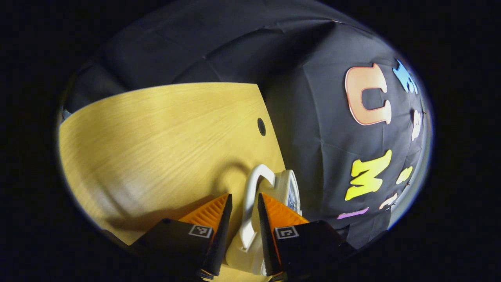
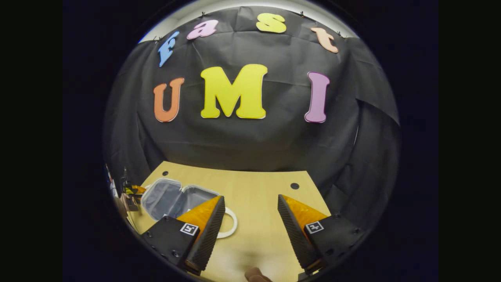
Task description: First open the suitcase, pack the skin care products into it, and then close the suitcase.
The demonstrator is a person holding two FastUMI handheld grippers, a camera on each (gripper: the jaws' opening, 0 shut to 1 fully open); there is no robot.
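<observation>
In the right gripper view the small white suitcase lies open at the table's left, showing its grey lining, with a white loop handle on its near side. In the left gripper view one shell of the suitcase stands on edge, and its white handle runs between my fingers. My left gripper is shut on that handle. The left gripper also appears small at the suitcase's far left side. My right gripper hangs open over the table with nothing between its fingers.
The yellow wooden table has round cable holes near its back corners, and one cable hole sits by the edge facing the cloth wall. A fingertip pokes in at the bottom. Bare tabletop stretches left of the suitcase.
</observation>
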